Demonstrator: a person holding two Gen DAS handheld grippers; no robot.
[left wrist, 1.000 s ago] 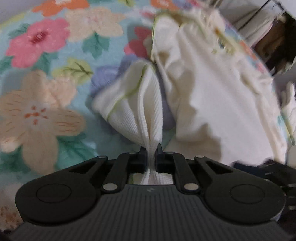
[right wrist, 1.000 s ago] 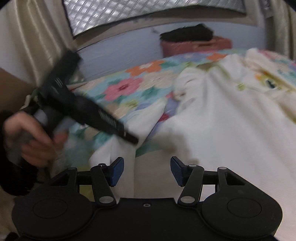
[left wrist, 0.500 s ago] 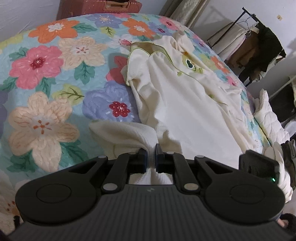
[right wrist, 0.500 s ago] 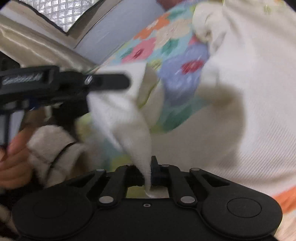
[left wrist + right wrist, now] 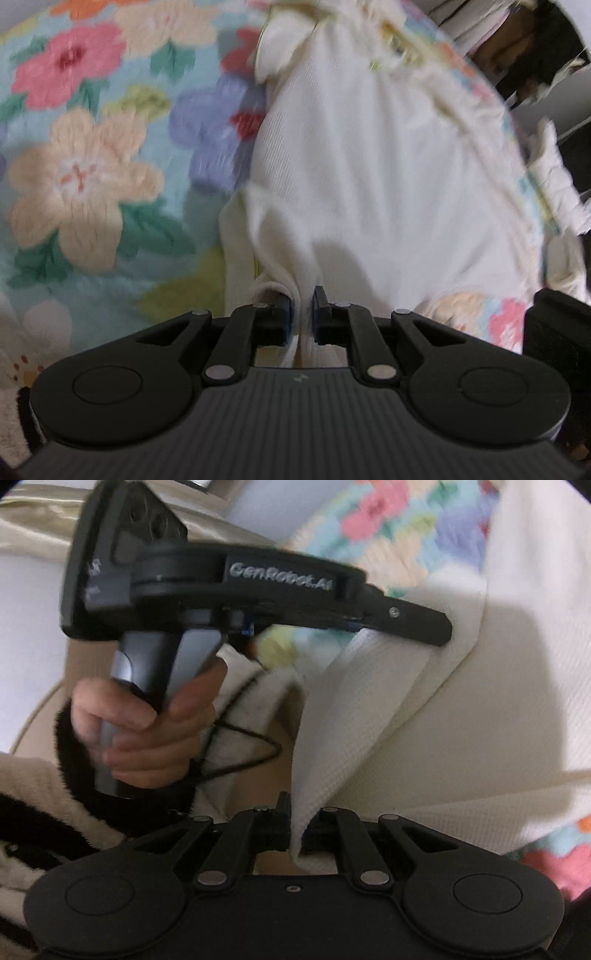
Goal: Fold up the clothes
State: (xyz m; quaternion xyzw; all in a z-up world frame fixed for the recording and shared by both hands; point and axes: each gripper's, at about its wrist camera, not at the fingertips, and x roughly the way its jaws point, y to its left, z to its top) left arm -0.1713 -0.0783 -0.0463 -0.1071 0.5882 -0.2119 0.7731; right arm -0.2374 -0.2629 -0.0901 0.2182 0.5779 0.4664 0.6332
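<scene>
A cream waffle-knit top (image 5: 369,166) lies spread on a floral quilt (image 5: 92,177). My left gripper (image 5: 303,312) pinches a bunched fold of its near edge; its jaws are just starting to open, with the cloth still pressed between the pads. In the right wrist view my right gripper (image 5: 295,819) is shut on a lifted strip of the same top (image 5: 517,701). That strip runs up to the left gripper (image 5: 439,627), which a hand (image 5: 147,731) holds by its handle just above.
The floral quilt (image 5: 406,528) covers the bed on the left and at the far side. A clothes rack (image 5: 517,55) stands at the back right. A fluffy white item (image 5: 554,177) lies by the bed's right edge.
My right gripper, open a second ago, has shut on the top's edge and rolled, with the left gripper now close above it. The left gripper has shifted with its fold still held.
</scene>
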